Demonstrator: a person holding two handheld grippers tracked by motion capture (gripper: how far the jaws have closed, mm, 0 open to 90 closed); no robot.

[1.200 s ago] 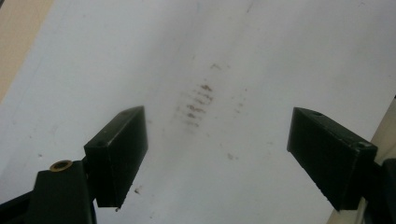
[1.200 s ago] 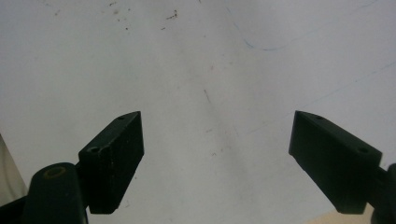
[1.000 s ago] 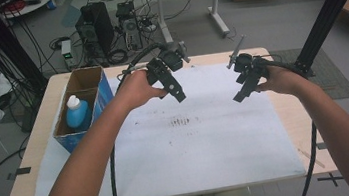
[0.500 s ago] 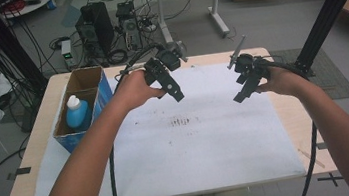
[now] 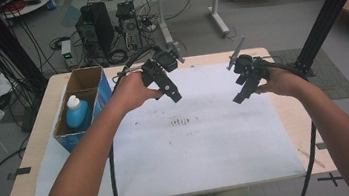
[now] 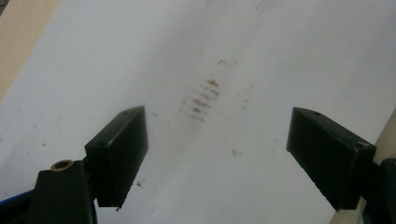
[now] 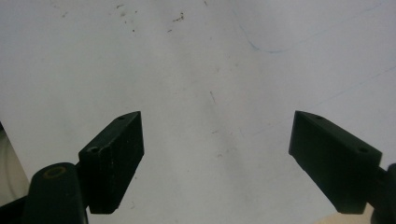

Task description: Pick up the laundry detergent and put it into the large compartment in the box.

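Below left claw (image 6: 217, 140) — smudge marks (image 6: 203, 100) | claws spread, empty

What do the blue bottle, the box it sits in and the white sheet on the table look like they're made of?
The blue bottle looks like glossy plastic, with a white cap. The box looks like brown corrugated cardboard, matte inside with a blue printed outer side. The white sheet is probably matte paper or thin board: flat, smudged with dark marks. The table edge looks like pale wood or laminate.

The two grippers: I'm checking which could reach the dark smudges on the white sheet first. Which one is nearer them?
The left gripper. It hangs just up and left of the smudges, which lie between its open jaws in its own view; the right gripper hangs farther off toward the right edge.
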